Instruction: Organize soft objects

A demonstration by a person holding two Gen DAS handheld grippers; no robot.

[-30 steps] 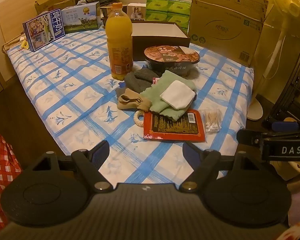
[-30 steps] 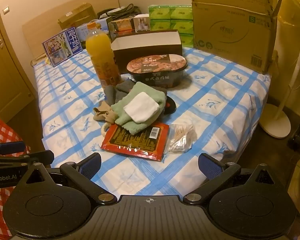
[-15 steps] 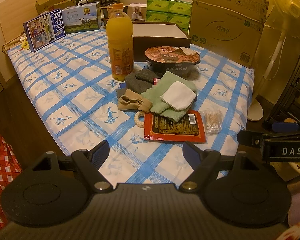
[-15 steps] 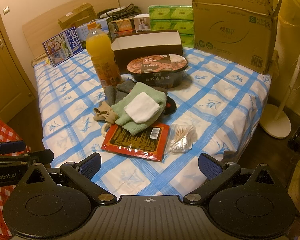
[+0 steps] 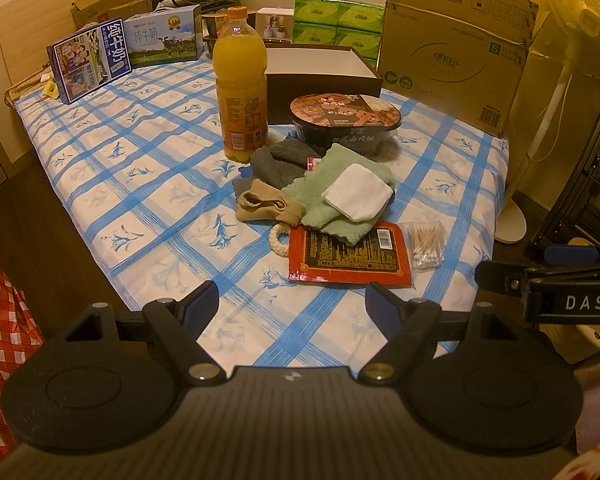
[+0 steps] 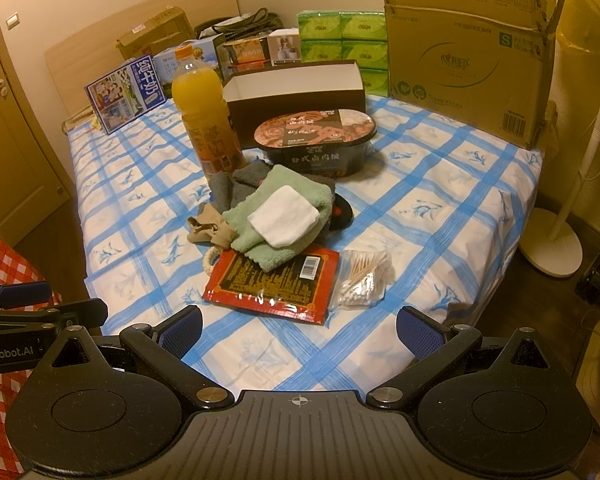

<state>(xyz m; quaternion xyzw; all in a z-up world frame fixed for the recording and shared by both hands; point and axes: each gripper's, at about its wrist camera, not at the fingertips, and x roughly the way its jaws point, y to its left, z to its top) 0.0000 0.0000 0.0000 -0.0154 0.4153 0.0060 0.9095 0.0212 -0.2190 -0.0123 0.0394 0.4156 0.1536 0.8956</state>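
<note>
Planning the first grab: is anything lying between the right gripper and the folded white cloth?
Yes. The flat red snack packet lies on the bed between the open right gripper and the folded white cloth, which sits atop the green towel.

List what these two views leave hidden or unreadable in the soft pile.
- Grey cloth: left wrist view, near edge under the green towel.
- Rope ring: both views, partly under the red packet.
- Dark item: right wrist view, mostly beneath the towel; identity unclear.
- Packet print: too small.
</note>
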